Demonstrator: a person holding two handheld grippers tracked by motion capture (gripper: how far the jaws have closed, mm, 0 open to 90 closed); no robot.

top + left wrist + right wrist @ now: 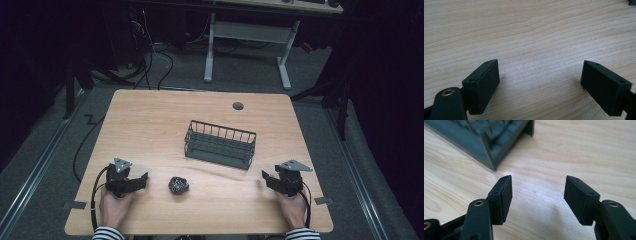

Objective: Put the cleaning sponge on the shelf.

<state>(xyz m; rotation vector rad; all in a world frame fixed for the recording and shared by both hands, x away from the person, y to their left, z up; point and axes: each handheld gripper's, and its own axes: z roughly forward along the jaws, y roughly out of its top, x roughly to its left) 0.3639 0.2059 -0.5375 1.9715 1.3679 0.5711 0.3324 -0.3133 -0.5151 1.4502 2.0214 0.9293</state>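
A dark wire basket (220, 144) stands in the middle of the wooden table (150, 120). A small crumpled dark object (178, 185) lies near the front edge, left of centre. My left gripper (141, 180) rests low at the front left and points right toward that object, a short gap away. In the left gripper view its jaws stand open (540, 80) over bare wood. My right gripper (266, 178) sits at the front right, open and empty (537, 192), pointing left. The basket's near corner (487, 152) lies just ahead of it.
A round grey cable port (238, 106) sits near the table's far edge. Beyond the table a white desk frame (247, 45) and loose cables (155, 55) lie on the dark floor. Two striped sleeves come in at the bottom edge.
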